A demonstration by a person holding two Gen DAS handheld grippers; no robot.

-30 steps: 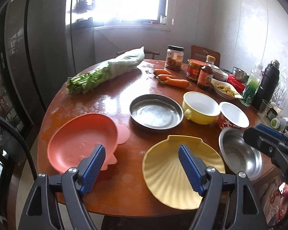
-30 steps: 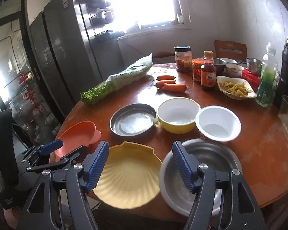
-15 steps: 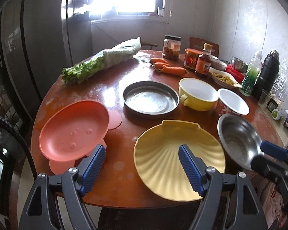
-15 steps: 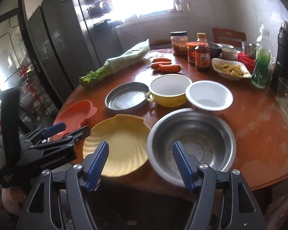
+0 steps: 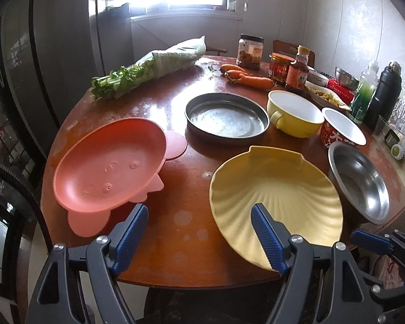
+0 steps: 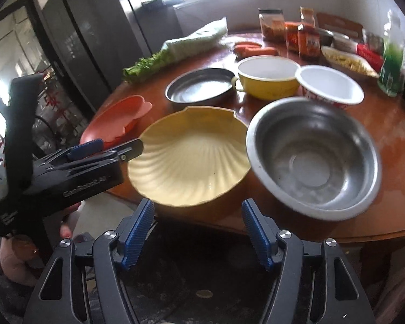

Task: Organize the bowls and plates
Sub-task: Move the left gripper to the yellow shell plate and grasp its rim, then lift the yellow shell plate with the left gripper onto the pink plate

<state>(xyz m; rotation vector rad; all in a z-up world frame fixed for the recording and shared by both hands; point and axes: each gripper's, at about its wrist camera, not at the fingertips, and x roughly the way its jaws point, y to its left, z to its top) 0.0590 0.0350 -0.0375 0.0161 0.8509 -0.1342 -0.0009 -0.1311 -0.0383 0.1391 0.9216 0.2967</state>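
A yellow shell-shaped plate (image 5: 278, 191) (image 6: 189, 159) lies at the table's near edge. An orange plate (image 5: 108, 164) (image 6: 113, 118) sits to its left, a steel bowl (image 5: 361, 181) (image 6: 316, 156) to its right. Behind stand a steel pan (image 5: 226, 118) (image 6: 199, 86), a yellow bowl (image 5: 294, 113) (image 6: 267, 75) and a white bowl (image 5: 343, 129) (image 6: 329, 86). My left gripper (image 5: 199, 221) is open and empty, its right finger over the yellow plate's near rim. My right gripper (image 6: 197, 218) is open and empty, below the table edge between the yellow plate and the steel bowl.
A bundle of greens (image 5: 148, 70), carrots (image 5: 245, 77), jars and sauce bottles (image 5: 297, 70), a food dish, a green bottle (image 5: 364, 94) and a black flask (image 5: 386, 94) crowd the table's far side. A fridge (image 5: 40, 54) stands left.
Both grippers have drawn back and lower toward the table's near edge. The right gripper has dropped below the edge. Both stay open.
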